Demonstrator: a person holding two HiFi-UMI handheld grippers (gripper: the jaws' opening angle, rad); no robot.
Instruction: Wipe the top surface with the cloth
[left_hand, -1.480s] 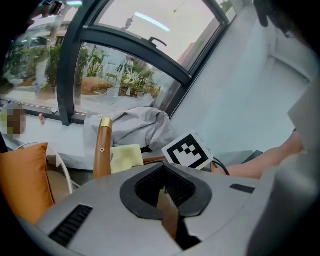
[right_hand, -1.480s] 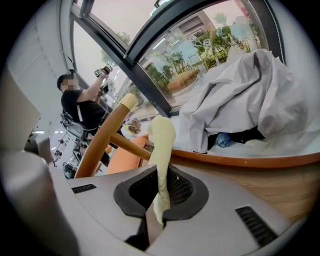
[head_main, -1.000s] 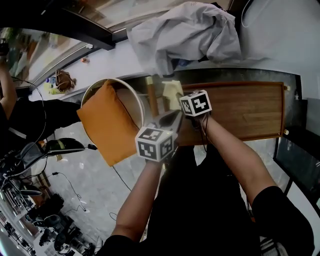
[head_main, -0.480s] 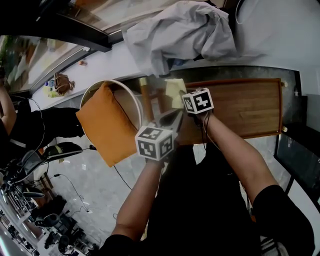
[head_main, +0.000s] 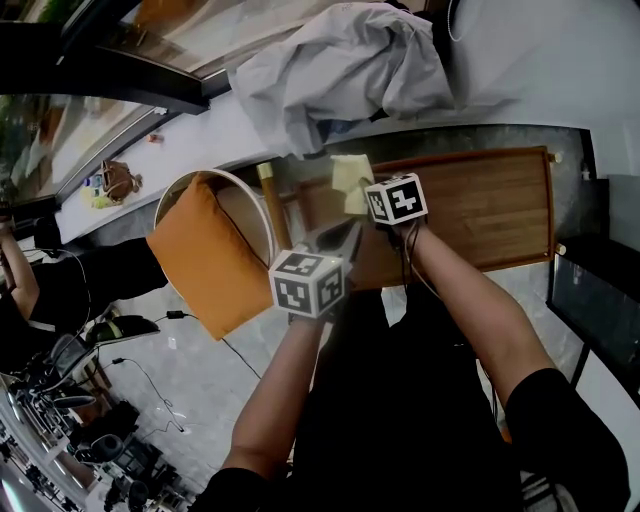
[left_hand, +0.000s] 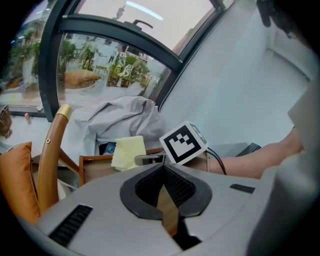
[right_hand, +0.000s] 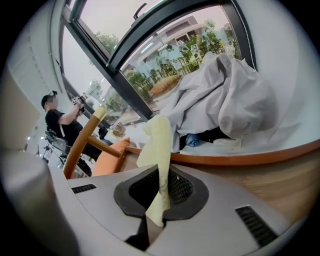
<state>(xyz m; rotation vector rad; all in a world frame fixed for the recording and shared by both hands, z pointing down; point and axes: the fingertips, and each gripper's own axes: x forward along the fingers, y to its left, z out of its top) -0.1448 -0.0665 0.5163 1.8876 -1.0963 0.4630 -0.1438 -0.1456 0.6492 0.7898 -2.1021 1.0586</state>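
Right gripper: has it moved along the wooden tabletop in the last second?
Yes, slightly: the right gripper, shut on the yellow cloth, is now nearer the wooden tabletop's right end.

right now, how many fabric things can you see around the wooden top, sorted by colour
yellow: 1, the cloth, clamped in the right gripper
orange: 1, the cushion
pale grey: 1, the crumpled sheet
total: 3
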